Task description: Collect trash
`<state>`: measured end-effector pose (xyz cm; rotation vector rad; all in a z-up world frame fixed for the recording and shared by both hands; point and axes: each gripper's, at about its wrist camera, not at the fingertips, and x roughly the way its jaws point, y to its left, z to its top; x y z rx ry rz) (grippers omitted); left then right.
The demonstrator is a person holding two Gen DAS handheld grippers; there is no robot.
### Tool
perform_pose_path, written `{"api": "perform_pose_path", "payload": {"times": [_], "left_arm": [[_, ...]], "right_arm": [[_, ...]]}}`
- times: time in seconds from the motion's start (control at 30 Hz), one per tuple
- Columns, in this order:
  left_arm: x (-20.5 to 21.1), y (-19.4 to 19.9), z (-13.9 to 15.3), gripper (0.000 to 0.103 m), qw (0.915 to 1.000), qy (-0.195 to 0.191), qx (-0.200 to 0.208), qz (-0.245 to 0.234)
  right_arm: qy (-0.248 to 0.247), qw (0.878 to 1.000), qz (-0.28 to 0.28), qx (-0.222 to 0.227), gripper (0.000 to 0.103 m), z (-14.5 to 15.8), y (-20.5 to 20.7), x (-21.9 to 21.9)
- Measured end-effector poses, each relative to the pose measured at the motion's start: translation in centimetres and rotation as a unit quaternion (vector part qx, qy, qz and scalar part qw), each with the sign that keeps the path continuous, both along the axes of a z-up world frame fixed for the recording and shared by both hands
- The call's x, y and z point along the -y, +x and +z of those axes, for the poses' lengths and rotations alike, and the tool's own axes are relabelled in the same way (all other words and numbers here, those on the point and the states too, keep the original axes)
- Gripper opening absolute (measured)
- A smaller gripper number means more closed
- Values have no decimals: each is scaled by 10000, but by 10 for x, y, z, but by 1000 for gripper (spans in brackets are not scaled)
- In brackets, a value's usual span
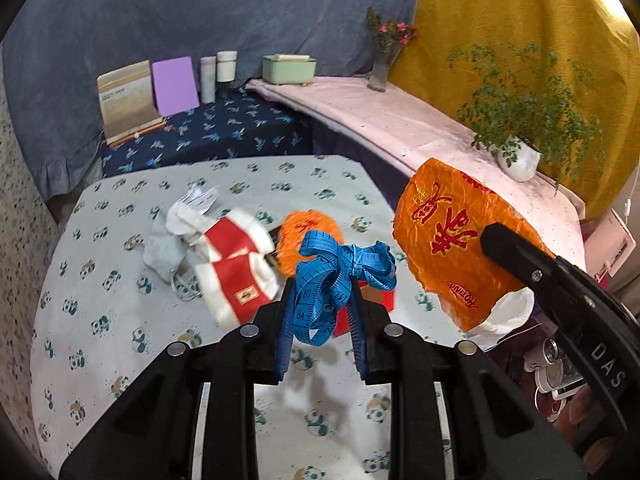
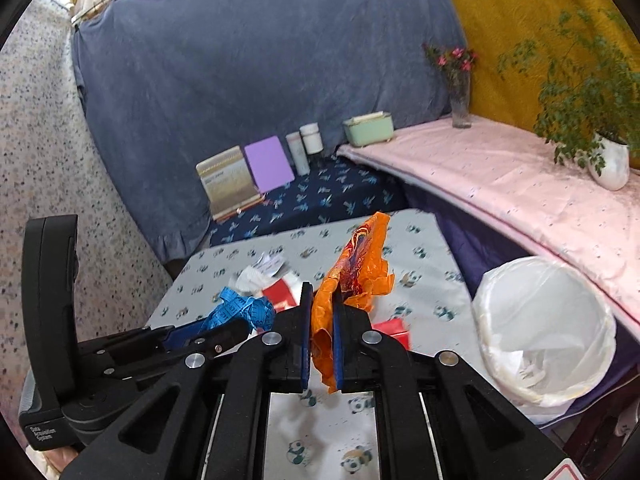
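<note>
The right gripper (image 2: pixel 322 320), jaws clamping the orange wrapper (image 2: pixel 356 276), sits nearer the lined bin (image 2: pixel 544 328) at its right than the left gripper (image 1: pixel 322 300) pinching the blue tape measure (image 1: pixel 336 272).

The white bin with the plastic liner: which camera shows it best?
The right wrist view. There the white bin shows whole beside the panda-cloth table, its rim and some crumpled paper inside plain to see. The left wrist view shows none of it clearly; the orange wrapper and the right gripper fill that side.
</note>
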<state>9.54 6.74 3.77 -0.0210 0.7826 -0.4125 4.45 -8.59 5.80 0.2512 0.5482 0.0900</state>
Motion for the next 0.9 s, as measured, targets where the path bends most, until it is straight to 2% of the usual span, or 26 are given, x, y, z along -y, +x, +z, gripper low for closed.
{"api": "perform_pose_path", "payload": {"times": [0.43, 0.9], "left_arm": [[69, -15, 30, 23, 9977, -51, 326, -586], [154, -14, 36, 23, 9918, 87, 412, -1205]], "right_arm": [[-33, 9960, -780, 431, 8, 29, -31, 71], [30, 9887, -1447, 399, 8, 20, -49, 141]]}}
